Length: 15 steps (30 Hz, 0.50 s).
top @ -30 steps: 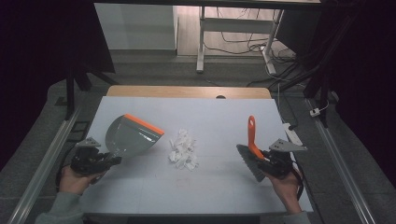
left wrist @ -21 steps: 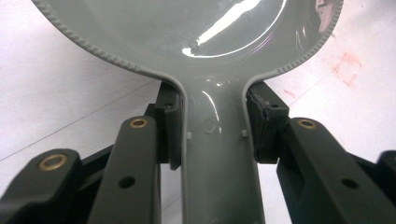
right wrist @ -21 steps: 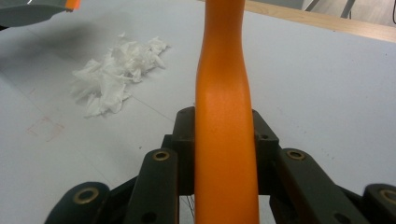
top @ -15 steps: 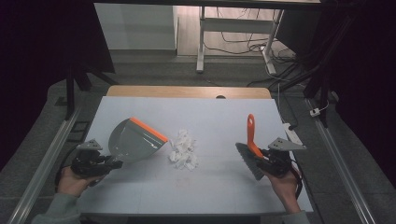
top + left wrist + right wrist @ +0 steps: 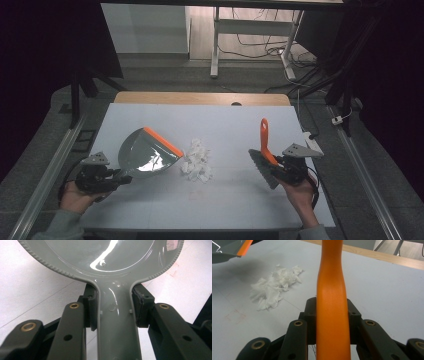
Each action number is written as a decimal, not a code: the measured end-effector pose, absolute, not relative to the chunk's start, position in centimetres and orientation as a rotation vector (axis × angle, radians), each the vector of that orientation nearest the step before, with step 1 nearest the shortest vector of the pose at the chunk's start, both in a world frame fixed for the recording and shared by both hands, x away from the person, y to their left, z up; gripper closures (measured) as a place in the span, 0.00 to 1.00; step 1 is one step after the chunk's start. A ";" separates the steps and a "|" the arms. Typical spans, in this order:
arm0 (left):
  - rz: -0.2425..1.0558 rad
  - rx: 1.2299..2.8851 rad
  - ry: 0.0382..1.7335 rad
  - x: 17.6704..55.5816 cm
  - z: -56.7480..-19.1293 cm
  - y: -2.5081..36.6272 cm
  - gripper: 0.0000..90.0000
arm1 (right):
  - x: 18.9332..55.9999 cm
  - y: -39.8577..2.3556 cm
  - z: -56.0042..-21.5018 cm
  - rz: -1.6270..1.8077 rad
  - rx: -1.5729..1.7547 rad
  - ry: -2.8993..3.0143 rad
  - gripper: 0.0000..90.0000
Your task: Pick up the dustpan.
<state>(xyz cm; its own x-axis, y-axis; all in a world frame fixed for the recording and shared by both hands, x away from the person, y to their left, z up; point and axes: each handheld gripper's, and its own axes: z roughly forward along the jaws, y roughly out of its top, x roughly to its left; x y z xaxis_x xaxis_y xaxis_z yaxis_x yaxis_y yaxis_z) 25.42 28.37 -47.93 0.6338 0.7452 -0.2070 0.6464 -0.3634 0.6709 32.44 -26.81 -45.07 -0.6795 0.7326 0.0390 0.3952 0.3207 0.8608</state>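
Note:
A grey dustpan (image 5: 145,155) with an orange lip is held over the white table at the left. My left gripper (image 5: 119,178) is shut on the dustpan's handle (image 5: 116,322), its pads pressing both sides. A heap of torn white paper scraps (image 5: 196,160) lies at the table's middle, just right of the orange lip. At the right, my right gripper (image 5: 274,163) is shut on the orange handle (image 5: 332,302) of a hand brush (image 5: 263,157), whose grey bristles point down toward the table. The paper scraps (image 5: 274,288) lie ahead and to the left in the right gripper view.
The white table top (image 5: 225,125) has a wooden strip (image 5: 200,98) along its far edge. Metal rails run down both sides of the table. A white desk frame (image 5: 216,40) and loose cables stand on the floor beyond.
The dustpan has slid right, its orange lip coming up close to the paper heap. The brush has stayed nearly in place at the right.

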 end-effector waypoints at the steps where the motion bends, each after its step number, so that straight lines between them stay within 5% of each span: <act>1: 0.171 2.108 1.079 25.4 -47.9 28.3 0.69 | 32.6 -26.7 -45.0 1.303 1.001 2.237 0.79; 15: 0.101 2.132 1.066 24.5 -49.1 28.3 0.69 | 33.7 -24.4 -44.5 1.343 0.960 2.257 0.79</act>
<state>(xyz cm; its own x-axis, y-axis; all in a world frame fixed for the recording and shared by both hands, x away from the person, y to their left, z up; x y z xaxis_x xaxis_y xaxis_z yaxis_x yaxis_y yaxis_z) 24.54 28.34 -49.10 0.6520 0.7190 -0.2407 0.6608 -0.3830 0.6455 33.72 -24.42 -44.51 -0.7120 0.7006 0.0471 0.3753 0.3231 0.8688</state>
